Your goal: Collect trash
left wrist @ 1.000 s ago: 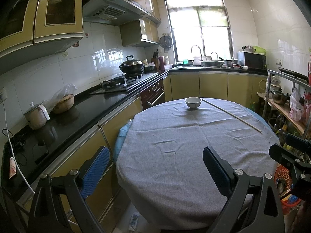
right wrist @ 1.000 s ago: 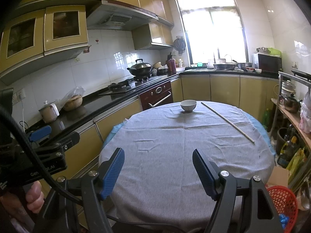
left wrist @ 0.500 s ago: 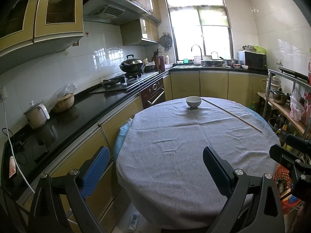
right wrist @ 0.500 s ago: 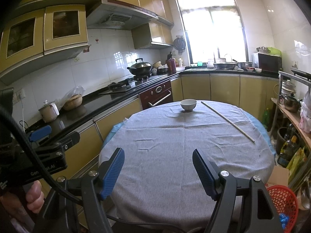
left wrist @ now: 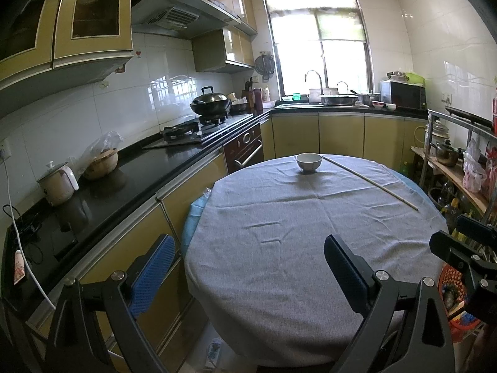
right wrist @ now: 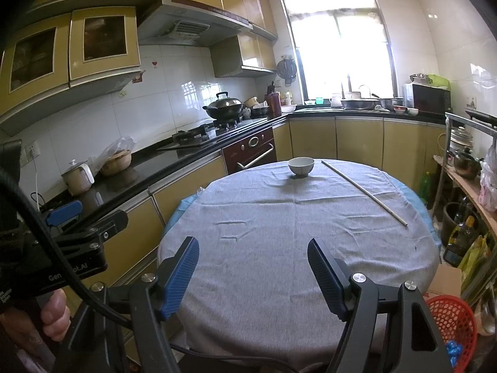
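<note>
Your left gripper hangs over the near edge of the round table draped in grey cloth, its two blue-padded fingers spread apart with nothing but bare cloth showing between them. Your right gripper is likewise released, its pads wide and empty above the same near rim. In the right wrist view the left gripper's black body sits at nine o'clock, with your hand wrapped around its handle at about eight.

On the table, a small white ceramic bowl stands upright at twelve o'clock near the far edge. Just beside it, a long thin pale wooden stick lies flat on the cloth, running from the far edge down toward three o'clock; the two do not touch. No loose scrap shows on the cloth that you could call trash for certain.

A red plastic mesh basket sits on the floor at four to five o'clock, beside the table, with something blue inside; what it is cannot be told. Along the nine to eleven o'clock side runs a black glossy countertop carrying a white electric kettle and a dark lidded wok on the stove.
</note>
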`<action>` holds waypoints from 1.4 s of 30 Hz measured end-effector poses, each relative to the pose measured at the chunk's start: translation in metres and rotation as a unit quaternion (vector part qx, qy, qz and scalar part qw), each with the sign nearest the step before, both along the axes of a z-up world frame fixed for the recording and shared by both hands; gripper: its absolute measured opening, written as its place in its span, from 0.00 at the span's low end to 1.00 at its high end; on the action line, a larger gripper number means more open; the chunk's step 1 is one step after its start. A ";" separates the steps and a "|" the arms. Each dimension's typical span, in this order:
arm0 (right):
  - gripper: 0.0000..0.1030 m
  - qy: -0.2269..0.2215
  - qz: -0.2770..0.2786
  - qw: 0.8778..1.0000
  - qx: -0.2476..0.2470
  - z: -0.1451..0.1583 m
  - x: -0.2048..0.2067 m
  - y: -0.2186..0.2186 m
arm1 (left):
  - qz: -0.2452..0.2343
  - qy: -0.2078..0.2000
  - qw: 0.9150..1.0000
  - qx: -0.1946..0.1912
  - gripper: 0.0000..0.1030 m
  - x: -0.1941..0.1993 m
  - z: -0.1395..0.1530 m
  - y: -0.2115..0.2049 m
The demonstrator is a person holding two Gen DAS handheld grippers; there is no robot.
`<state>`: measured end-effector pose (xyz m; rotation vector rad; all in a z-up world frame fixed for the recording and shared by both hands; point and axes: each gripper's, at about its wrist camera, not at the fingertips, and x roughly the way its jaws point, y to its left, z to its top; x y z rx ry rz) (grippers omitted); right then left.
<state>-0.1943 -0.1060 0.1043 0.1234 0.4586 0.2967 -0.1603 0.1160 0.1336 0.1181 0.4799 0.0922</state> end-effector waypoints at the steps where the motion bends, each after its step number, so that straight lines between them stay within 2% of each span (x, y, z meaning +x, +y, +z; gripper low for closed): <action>1: 0.73 0.000 0.000 1.000 0.000 0.000 0.000 0.000 | -0.001 0.001 1.000 0.000 0.94 0.000 -0.001 0.000; 42: 0.73 0.000 0.001 1.000 -0.001 -0.004 0.002 0.000 | 0.000 0.002 1.000 0.001 0.94 0.002 -0.005 0.000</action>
